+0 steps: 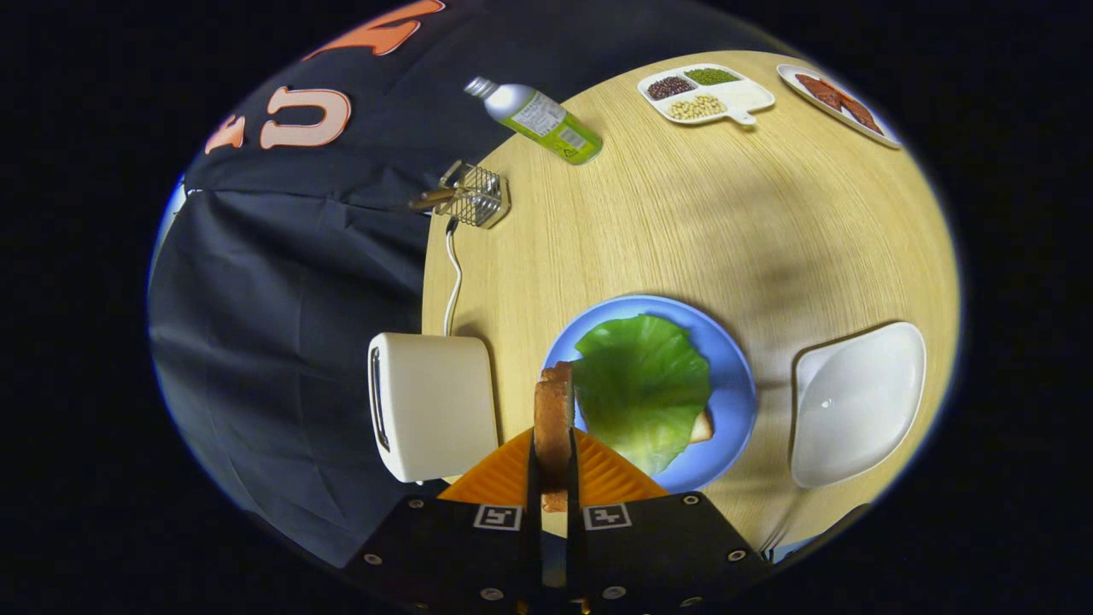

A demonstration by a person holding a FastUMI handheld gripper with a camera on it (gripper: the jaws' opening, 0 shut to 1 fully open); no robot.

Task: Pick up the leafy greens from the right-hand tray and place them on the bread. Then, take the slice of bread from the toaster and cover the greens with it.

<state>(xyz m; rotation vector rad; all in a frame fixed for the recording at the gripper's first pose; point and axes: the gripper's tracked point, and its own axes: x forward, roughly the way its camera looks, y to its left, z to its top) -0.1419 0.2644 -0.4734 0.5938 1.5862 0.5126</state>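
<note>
Desk (649,222): pale wood grain, round-looking through the lens, dark booth cloth hanging to one side of it.

Toaster (431,406): cream-coloured, stands at the desk edge just beside the blue plate, slot side turned toward the cloth; a white cord (452,282) runs from behind it along the edge.

Blue plate (726,376): sits just ahead of the claw. A broad leafy green (642,389) lies spread across it, covering a bread slice, of which only a corner (701,426) pokes out from under the leaf.

White tray (854,401): on the far side of the plate from the toaster, near but apart from it, bare inside.

Claw (553,465): fingers closed on a slice of toast (553,418), held upright on edge, both fingers pressing its flat faces. The slice stands over the plate's near rim, next to the leaf's edge.

Far side of desk: bottle (536,118) with green label lying tilted; divided dish (704,92) with dark, green and pale beans in separate compartments; a plate of reddish-brown pieces (837,102) beyond it; small wire basket (476,195) at the edge.
</note>
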